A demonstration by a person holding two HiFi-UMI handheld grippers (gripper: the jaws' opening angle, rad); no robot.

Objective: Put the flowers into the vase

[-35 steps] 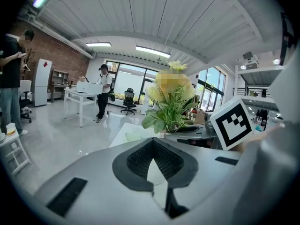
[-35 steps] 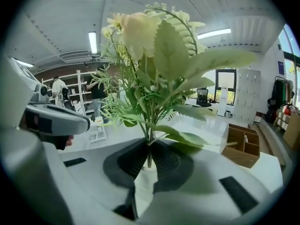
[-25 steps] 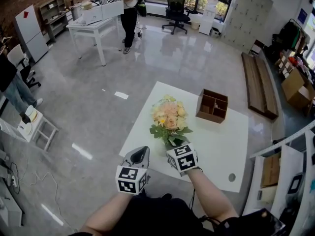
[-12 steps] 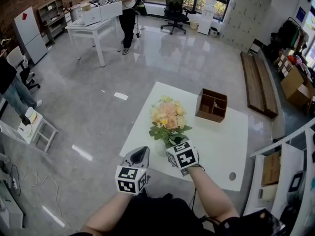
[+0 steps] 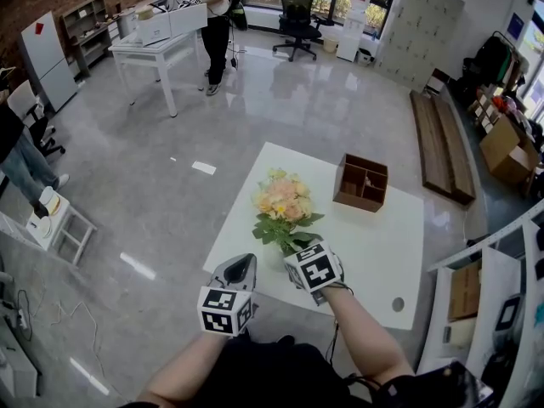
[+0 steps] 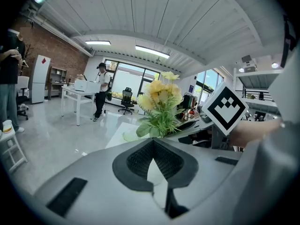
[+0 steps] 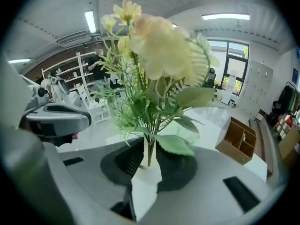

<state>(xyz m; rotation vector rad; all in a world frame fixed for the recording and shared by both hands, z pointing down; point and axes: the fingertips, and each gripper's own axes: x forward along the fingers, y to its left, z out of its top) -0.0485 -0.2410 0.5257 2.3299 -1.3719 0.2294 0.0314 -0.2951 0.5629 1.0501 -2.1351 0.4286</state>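
A bouquet of peach and yellow flowers point(image 5: 283, 201) with green leaves stands upright in a pale glass vase point(image 5: 274, 257) at the near left edge of the white table point(image 5: 374, 253). My right gripper point(image 5: 295, 251) is at the base of the bouquet. In the right gripper view the stems point(image 7: 150, 146) run between its jaws point(image 7: 149, 154), which are opening, with a gap showing on both sides of the stems. My left gripper point(image 5: 245, 262) hangs just left of the vase, off the table edge. Its pads point(image 6: 140, 158) meet at the tips with nothing between them. The left gripper view shows the flowers point(image 6: 160, 93) ahead.
A brown wooden compartment box point(image 5: 361, 183) sits on the table's far side. A round hole point(image 5: 397, 304) is near the table's right front. A person point(image 5: 212, 11) stands at a far white table, by an office chair point(image 5: 295, 11). A small white stand point(image 5: 55, 219) is at left.
The right gripper has tipped a little at the bouquet's base, and the flower heads lean slightly more to the left. The left gripper has stayed where it was.
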